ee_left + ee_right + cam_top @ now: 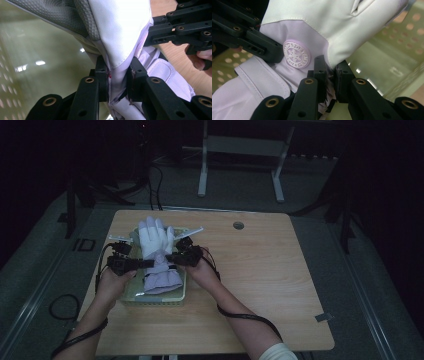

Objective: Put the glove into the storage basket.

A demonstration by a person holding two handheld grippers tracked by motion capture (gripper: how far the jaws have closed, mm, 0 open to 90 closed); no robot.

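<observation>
A white and pale lilac ski glove point(156, 251) lies over a pale green perforated basket point(131, 296) on the left of the wooden table, fingers pointing away from the person. My left gripper point(148, 263) is shut on the glove's left wrist edge; in the left gripper view its pads pinch folded lilac fabric point(117, 82) of the glove. My right gripper point(171, 256) is shut on the opposite wrist edge; in the right gripper view its pads clamp fabric point(331, 75) beside a round snowflake badge point(296, 54). Each gripper shows across the glove in the other's view.
The basket's green floor point(45, 57) and perforated wall point(409, 30) lie under the glove. A round cable hole point(238, 225) sits at the table's far edge. Bare wood point(260, 270) spreads right of the basket. Table legs point(202, 170) stand on the floor beyond.
</observation>
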